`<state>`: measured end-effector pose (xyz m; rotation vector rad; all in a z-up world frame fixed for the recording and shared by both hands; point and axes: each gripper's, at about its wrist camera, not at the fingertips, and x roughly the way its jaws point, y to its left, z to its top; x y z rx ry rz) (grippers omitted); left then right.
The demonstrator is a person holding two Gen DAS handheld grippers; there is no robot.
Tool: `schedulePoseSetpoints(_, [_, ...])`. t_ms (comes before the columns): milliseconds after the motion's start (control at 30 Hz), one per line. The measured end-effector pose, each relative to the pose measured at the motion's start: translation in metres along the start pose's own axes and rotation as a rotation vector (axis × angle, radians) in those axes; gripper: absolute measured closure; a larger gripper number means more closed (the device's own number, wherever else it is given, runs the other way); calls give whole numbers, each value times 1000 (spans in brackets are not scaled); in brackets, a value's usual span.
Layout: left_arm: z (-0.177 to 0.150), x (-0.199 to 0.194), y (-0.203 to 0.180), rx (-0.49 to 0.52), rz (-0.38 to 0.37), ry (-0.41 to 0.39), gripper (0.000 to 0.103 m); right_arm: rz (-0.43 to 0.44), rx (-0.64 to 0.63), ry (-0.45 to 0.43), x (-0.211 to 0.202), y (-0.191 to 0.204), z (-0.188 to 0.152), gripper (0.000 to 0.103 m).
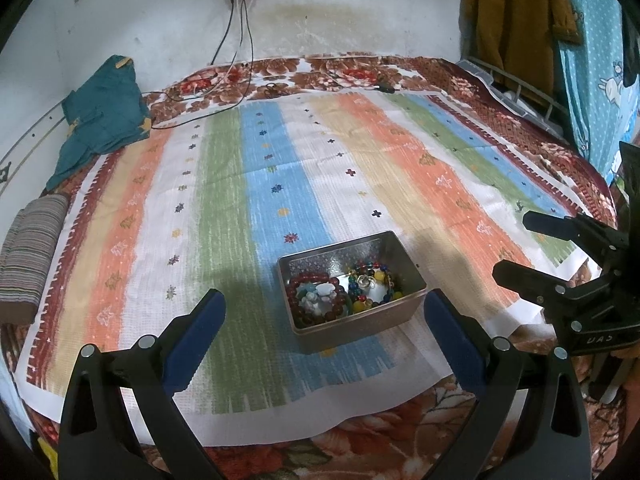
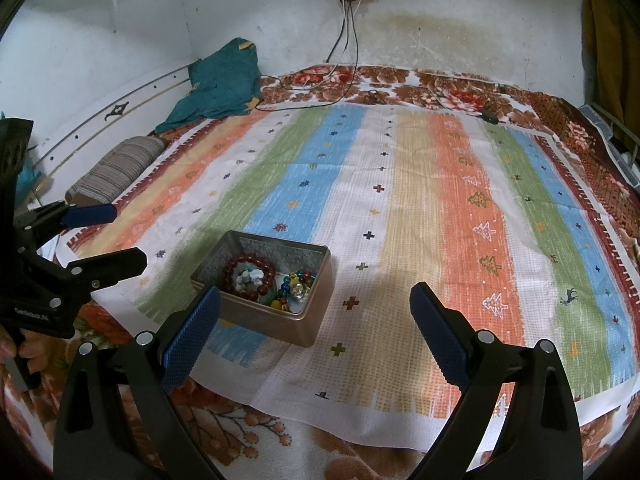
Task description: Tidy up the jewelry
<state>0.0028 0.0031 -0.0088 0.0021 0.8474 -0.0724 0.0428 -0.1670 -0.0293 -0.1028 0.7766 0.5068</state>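
Note:
An open metal tin (image 1: 416, 280) (image 2: 320, 264) stands on a striped cloth (image 1: 256, 184) (image 2: 420, 184) spread over a bed. Inside lie a dark red bead bracelet (image 1: 296, 284) (image 2: 250, 259), white and pale stones (image 1: 324, 292) (image 2: 250, 276) and a multicoloured bead bracelet (image 1: 370, 284) (image 2: 292, 286). My left gripper (image 1: 324, 312) is open and empty, just in front of the tin. My right gripper (image 2: 316, 308) is open and empty, just right of the tin. Each gripper also shows in the other's view, the right one (image 1: 516, 244) and the left one (image 2: 116, 236).
A teal garment (image 1: 104, 116) (image 2: 220, 80) and a striped roll (image 1: 32, 248) (image 2: 116, 172) lie at the bed's left edge. Cables (image 1: 240, 48) (image 2: 348, 40) hang from a wall socket onto the far bed. Clothes (image 1: 516, 20) hang at the right.

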Motion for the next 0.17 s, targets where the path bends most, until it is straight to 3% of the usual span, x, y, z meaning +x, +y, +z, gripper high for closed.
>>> schedulePoseSetpoints(167, [-3,2,-1,5,-4,3,6,0,-1,0,0,0,-1,7])
